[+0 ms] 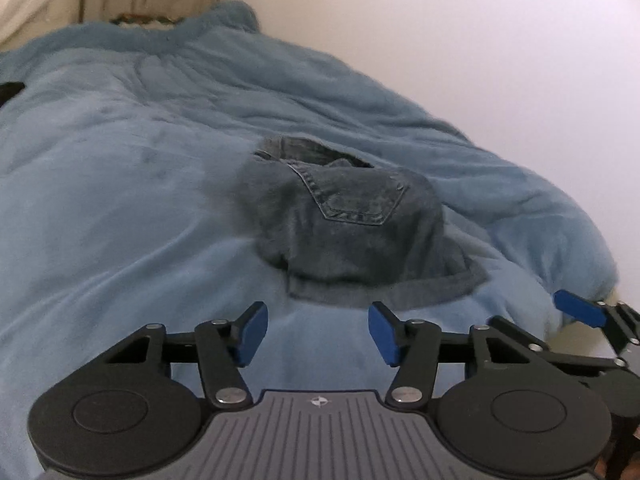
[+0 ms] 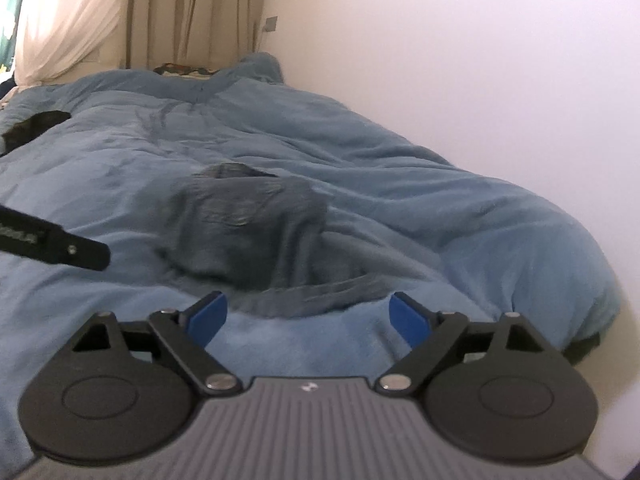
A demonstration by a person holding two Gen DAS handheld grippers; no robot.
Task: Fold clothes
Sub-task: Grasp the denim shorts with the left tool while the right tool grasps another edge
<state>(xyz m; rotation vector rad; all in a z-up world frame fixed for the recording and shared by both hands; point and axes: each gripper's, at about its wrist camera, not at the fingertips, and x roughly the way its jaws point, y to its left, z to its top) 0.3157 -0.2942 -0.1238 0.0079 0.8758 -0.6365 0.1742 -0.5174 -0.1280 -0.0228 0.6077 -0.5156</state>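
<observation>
Denim jeans lie in a folded bundle near the middle of the bed, resting on a blue fleece blanket that covers the whole surface. 1 back pocket faces up, with the waistband opening at the far end and a flat hem edge nearest the cameras. The left hand-held gripper is released, its 2 blue pads spread apart and holding nothing, hovering just short of the hem. The right hand-held gripper is likewise released and empty, close to the same near edge; its blue pad shows at the right margin of the left wrist view. A white wall runs along the bed's right side. Curtains hang at the far end. A dark item lies on the blanket at far left, too blurred to identify.
</observation>
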